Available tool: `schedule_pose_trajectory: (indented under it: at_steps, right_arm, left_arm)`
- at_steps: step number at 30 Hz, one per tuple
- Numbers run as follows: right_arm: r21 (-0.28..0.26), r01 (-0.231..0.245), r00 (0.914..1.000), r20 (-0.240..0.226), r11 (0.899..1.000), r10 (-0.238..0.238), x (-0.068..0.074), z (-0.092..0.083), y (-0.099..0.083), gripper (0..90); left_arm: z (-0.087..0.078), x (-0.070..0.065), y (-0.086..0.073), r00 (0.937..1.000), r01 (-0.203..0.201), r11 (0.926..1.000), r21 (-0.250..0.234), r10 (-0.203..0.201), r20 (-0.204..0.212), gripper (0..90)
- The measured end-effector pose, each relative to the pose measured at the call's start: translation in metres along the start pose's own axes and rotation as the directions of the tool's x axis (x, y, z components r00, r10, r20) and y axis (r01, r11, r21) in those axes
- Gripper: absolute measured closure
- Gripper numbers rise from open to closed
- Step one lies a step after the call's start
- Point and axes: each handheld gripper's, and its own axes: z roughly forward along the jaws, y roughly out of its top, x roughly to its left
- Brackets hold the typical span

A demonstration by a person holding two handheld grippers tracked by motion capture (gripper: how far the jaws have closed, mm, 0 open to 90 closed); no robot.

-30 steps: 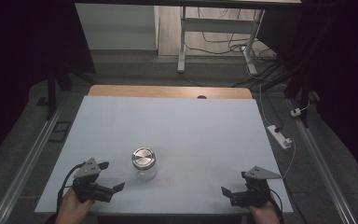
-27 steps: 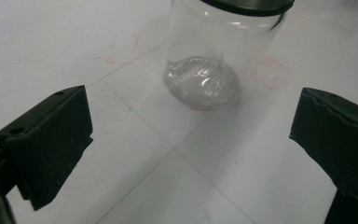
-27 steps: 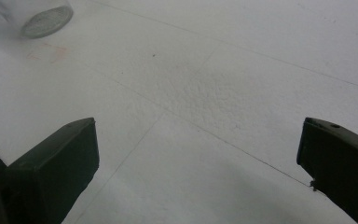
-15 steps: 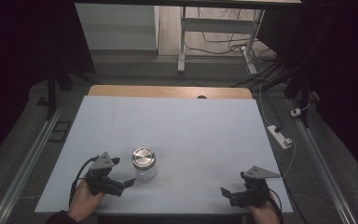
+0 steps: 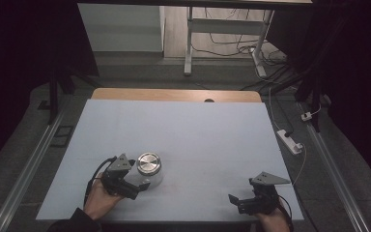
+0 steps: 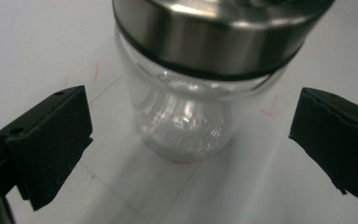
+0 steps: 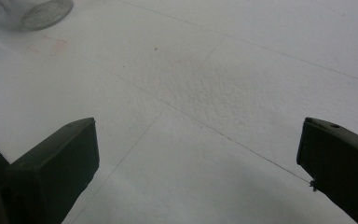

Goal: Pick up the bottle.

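While the left gripper (image 5: 134, 186) sits at lower left of the high view, fingers (image 6: 46, 140) wide either side of the glass jar (image 6: 191, 116), not touching it, grasp looks not yet made. Jar (image 5: 149, 166) stands upright on the white worktop (image 5: 198, 130), left of centre, steel lid (image 5: 149, 162) still on; contents look like nothing, glass clear, hard to be sure. Closing, lifting or opening all left to do. Right gripper (image 5: 241, 203) rests at lower right, well apart from jar, fingers (image 7: 51, 163) wide, holding nothing.
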Motion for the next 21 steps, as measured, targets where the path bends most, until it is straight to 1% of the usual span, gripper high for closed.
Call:
schedule_pose_trajectory:
  at_steps: [4,8,10,11,12,16,21]
  right_arm:
    - [0.001,0.003,1.0,0.001,1.0,-0.003,0.0,0.0,0.0,0.0]
    - [0.004,0.002,1.0,0.0,1.0,-0.002,0.0,0.0,0.0,0.0]
    - [0.004,0.003,1.0,0.0,1.0,-0.003,0.0,0.0,0.0,0.0]
    - [0.004,0.004,1.0,0.0,1.0,-0.004,0.0,0.0,0.0,0.0]
    - [0.005,0.003,1.0,0.0,1.0,-0.003,0.0,0.0,0.0,0.0]
    - [0.006,0.004,1.0,0.0,1.0,-0.004,0.0,0.001,0.0,0.0]
    - [0.007,0.004,1.0,0.002,1.0,-0.004,0.0,0.001,0.0,0.0]
  left_arm:
    - [0.005,0.001,0.004,0.9999,-0.009,1.0,-0.001,0.009,0.01,0.0]
    - [0.013,0.001,0.009,0.9993,-0.028,0.9996,0.003,0.028,0.024,0.0]
    - [0.018,0.0,0.013,0.9989,-0.043,0.9991,0.007,0.042,0.021,0.0]
    - [0.018,0.0,0.013,0.9989,-0.043,0.9991,0.007,0.042,0.021,0.0]
    - [0.02,0.0,0.014,0.9983,-0.056,0.9984,0.01,0.055,0.015,0.0]
    - [0.022,0.001,0.016,0.9978,-0.066,0.9977,0.013,0.066,0.01,0.0]
    - [0.025,0.001,0.017,0.9962,-0.087,0.996,0.02,0.087,0.003,5.8]
